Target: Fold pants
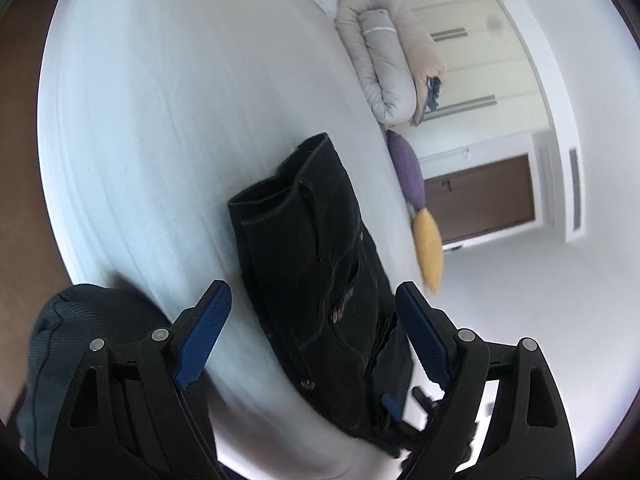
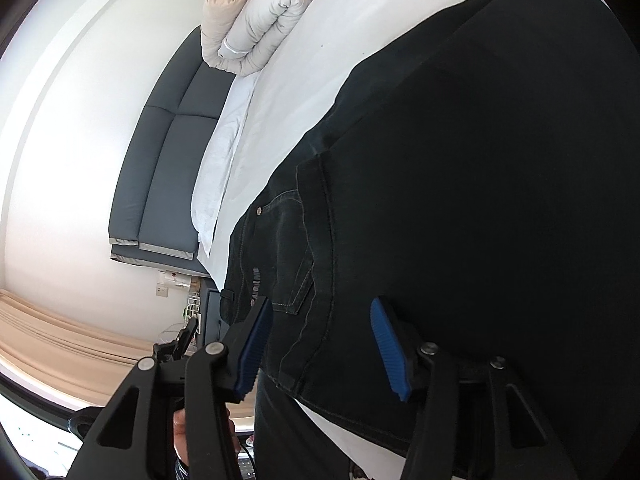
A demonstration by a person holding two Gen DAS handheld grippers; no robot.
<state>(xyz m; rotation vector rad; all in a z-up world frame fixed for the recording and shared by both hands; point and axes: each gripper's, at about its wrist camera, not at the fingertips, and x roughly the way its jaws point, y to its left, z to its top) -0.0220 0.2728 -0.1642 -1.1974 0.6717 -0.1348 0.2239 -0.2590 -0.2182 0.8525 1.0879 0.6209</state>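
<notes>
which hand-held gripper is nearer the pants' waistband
Right. The right hand-held gripper sits open right over the waistband; the left hand-held gripper is open and farther back from the pants.

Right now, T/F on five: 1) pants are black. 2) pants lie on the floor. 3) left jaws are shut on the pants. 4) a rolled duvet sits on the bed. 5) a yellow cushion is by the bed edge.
1) The pants are black: true.
2) The pants lie on the floor: false, they lie on the white bed.
3) The left gripper is shut on the pants: false, its jaws stand wide open, pads clear of the cloth.
4) A rolled duvet sits on the bed: true.
5) A yellow cushion is by the bed edge: true, next to a purple one.
</notes>
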